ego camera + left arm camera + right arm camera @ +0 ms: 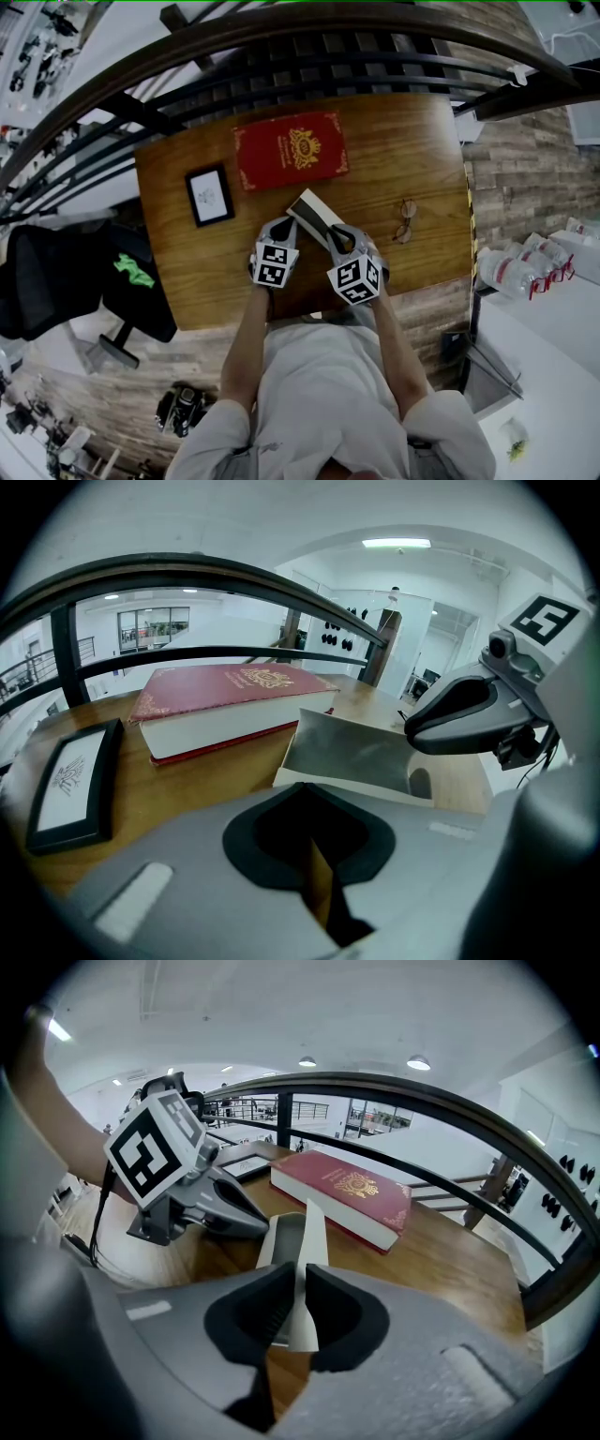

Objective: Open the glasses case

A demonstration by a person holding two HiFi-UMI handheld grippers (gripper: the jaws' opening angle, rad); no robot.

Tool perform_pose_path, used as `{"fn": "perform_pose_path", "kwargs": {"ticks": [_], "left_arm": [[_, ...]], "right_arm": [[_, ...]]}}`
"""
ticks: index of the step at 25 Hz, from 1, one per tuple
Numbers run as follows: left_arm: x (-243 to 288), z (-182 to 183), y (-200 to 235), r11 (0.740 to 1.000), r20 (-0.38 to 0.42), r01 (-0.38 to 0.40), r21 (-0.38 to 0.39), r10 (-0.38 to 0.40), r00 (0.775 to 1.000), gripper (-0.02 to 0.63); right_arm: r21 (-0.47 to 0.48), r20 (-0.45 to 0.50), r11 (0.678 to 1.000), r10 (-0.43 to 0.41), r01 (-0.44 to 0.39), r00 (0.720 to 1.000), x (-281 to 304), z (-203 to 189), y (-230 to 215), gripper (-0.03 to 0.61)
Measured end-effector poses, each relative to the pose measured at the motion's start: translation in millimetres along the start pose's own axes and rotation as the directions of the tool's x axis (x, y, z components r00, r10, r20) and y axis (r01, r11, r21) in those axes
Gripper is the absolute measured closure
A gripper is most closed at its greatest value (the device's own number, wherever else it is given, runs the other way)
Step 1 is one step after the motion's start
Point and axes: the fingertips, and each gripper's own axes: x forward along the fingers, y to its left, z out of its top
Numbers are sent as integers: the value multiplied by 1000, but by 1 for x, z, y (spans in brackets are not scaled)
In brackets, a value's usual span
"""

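Observation:
The glasses case (314, 214), white outside and grey inside, lies on the wooden table (403, 141) just in front of both grippers. In the right gripper view my right gripper (295, 1302) is shut on the case's thin white flap (309, 1232), which stands up on edge between the pads. My left gripper (314, 836) shows only a narrow slit between its pads, with nothing seen in it. Its tips (248, 1222) sit at the case's left edge; whether they touch it I cannot tell. The grey inner face of the case (361, 752) faces the left gripper.
A thick red book (291, 150) lies behind the case, and a black picture frame (209, 195) to its left. Folded glasses (405, 220) rest on the table to the right. A dark curved railing (309, 37) bounds the far side. Water bottles (525, 262) stand right of the table.

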Motion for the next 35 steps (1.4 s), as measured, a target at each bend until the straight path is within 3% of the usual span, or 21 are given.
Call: {"fn": "perform_pose_path", "kwargs": {"ticks": [35], "left_arm": [[0, 1, -1, 1000, -2, -2, 5, 2, 1000, 594]], "right_arm": [[62, -20, 993, -101, 102, 995, 6, -10, -51, 560]]}}
